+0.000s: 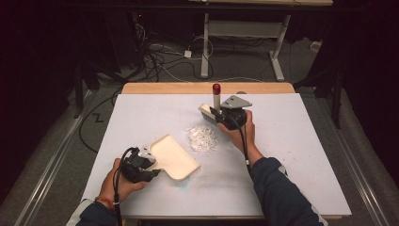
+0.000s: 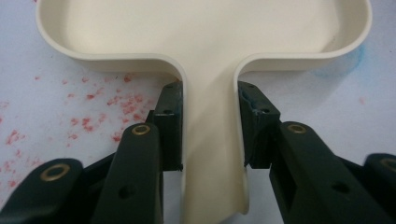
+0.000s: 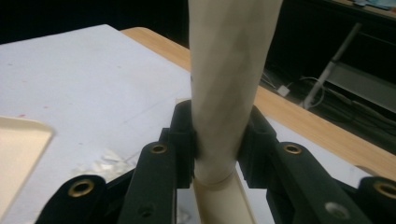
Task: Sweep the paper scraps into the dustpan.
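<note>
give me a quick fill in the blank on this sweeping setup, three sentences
The left tool is shut on the handle of the cream ____.
The right tool grips the brush by its ____.
The pile of white paper scraps lies on the table between the brush and the ____.

Missing words: dustpan; handle; dustpan

White table: cream dustpan, paper scraps near centre.

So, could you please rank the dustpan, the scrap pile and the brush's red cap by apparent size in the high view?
1. Dustpan, largest.
2. Scrap pile.
3. Red cap, smallest, though it sits farthest from the camera.
</note>
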